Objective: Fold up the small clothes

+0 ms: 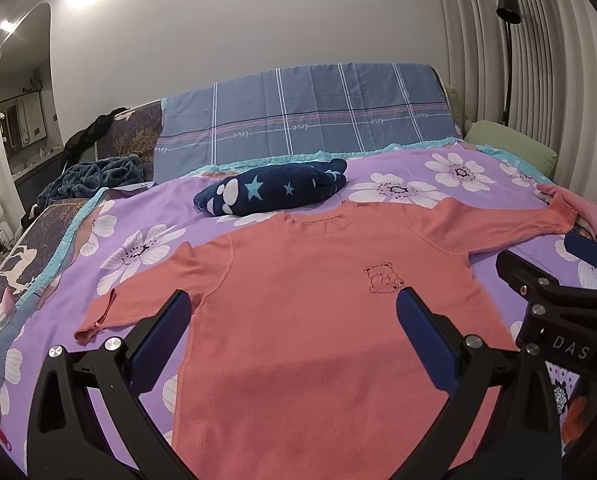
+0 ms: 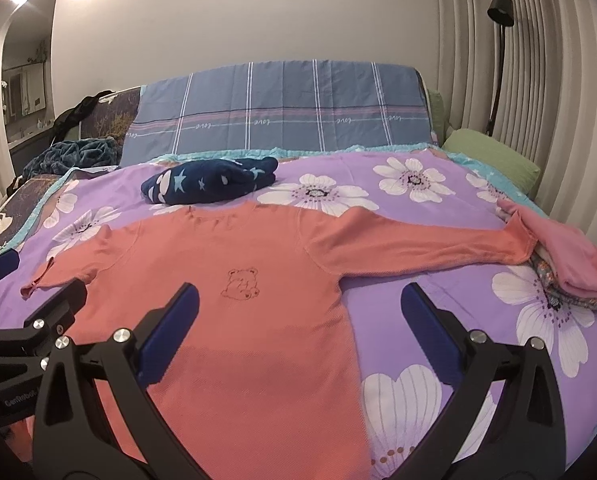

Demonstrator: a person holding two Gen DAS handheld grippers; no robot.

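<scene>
A salmon-pink long-sleeved child's top (image 1: 306, 304) (image 2: 234, 320) lies spread flat, front up, on the purple flowered bedspread, a small bear outline (image 1: 383, 277) on its chest. Its left sleeve (image 1: 138, 300) bends down toward the near side; its right sleeve (image 2: 418, 244) stretches out to the right. My left gripper (image 1: 294, 304) hovers open above the top's lower body, nothing between its blue pads. My right gripper (image 2: 298, 300) also stands open, over the top's right side seam and the bedspread. Each gripper shows at the edge of the other's view.
A rolled dark-blue starred garment (image 1: 270, 187) (image 2: 210, 182) lies just beyond the neckline. A stack of folded pink and patterned clothes (image 2: 566, 268) sits at the right sleeve's cuff. A blue plaid cover (image 1: 306, 116), a green pillow (image 2: 494, 152) and a floor lamp (image 2: 498, 12) lie beyond.
</scene>
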